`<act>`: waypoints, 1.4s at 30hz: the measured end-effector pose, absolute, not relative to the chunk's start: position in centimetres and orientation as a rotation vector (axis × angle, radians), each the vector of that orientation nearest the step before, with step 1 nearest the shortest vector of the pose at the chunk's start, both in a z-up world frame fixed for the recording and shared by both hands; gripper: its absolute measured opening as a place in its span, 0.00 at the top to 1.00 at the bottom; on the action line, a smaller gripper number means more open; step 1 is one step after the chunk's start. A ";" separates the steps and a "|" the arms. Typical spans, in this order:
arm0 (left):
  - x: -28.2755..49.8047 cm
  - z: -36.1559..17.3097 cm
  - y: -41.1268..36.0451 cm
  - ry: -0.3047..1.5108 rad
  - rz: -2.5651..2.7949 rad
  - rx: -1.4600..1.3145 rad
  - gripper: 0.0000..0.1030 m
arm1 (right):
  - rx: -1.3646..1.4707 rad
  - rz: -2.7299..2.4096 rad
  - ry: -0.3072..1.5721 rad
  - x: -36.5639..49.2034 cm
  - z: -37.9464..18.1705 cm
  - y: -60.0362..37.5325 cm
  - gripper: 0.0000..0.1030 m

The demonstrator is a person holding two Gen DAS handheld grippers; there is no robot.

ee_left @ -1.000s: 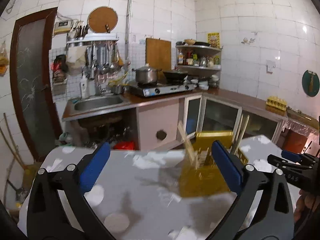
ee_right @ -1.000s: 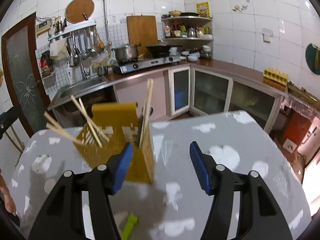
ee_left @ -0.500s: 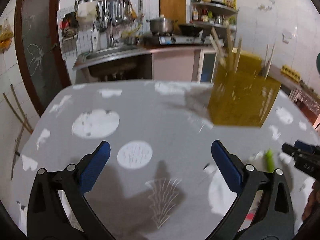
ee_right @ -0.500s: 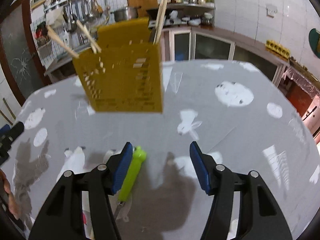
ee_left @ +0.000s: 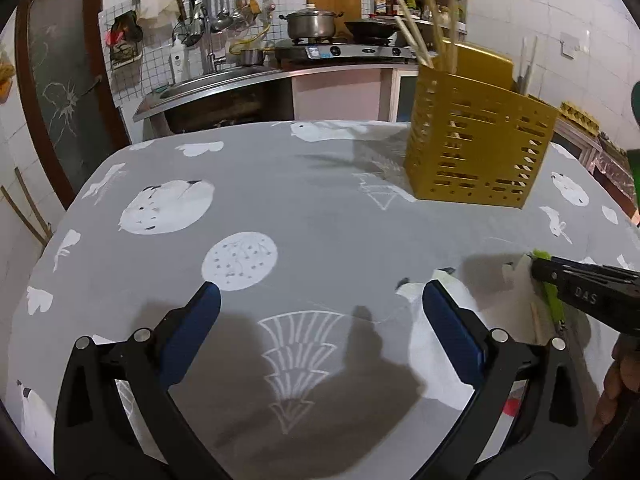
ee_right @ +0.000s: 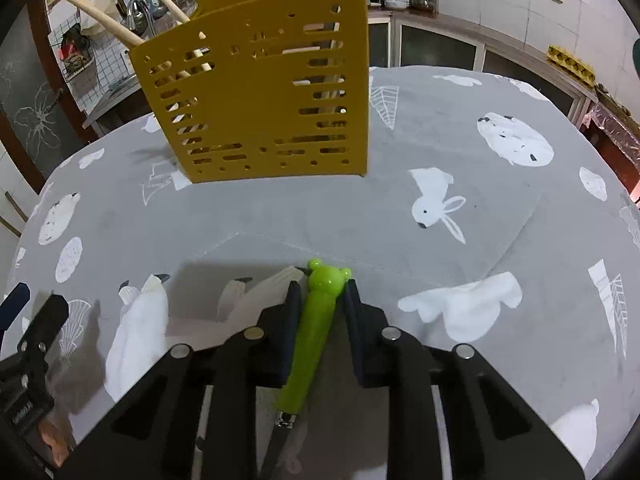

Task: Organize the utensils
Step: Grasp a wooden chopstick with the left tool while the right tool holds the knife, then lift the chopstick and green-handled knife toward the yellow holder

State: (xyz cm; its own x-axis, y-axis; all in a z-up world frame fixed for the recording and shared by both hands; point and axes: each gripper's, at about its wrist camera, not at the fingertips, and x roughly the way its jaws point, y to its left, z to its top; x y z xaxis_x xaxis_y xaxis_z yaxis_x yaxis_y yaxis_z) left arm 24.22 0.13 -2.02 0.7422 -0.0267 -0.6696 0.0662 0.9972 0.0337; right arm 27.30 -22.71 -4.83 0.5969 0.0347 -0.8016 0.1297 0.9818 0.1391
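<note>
A green utensil with a bear-head handle lies on the grey patterned tablecloth, its metal end toward the camera. My right gripper is closing, and its pads sit against both sides of the handle. In the left wrist view the same right gripper reaches in from the right over the green handle. My left gripper hangs open low over the cloth with nothing between its fingers. The yellow slotted holder with several chopsticks stands upright just beyond, and the left wrist view shows this holder at the far right.
A thin wooden stick lies on the cloth beside the green utensil. Beyond the table are a sink counter and a stove with a pot. A hand shows at the right edge. The left gripper's body sits at the right wrist view's lower left.
Both grippers have sunk and tipped down toward the table. The right jaws have narrowed around the green handle that lay just ahead of them. The left jaws have stayed wide.
</note>
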 end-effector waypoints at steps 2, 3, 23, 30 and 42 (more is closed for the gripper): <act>24.2 -1.9 -0.4 0.743 -0.065 0.049 0.05 | 0.205 -0.048 0.928 27.0 -4.7 -23.3 0.79; 24.1 -1.9 -0.9 0.751 -0.080 0.041 0.05 | 0.205 -0.050 0.925 26.9 -4.7 -23.7 0.79; 21.4 -4.8 -12.0 0.906 -0.247 0.162 0.34 | 0.165 -0.118 0.927 22.2 -4.9 -32.3 0.79; 22.4 -4.9 -12.9 0.947 -0.266 0.126 0.59 | 0.177 -0.113 0.916 22.0 -5.1 -32.3 0.79; 24.0 -4.3 -13.2 0.950 -0.279 0.127 0.96 | 0.185 -0.096 0.871 22.1 -4.2 -31.7 0.81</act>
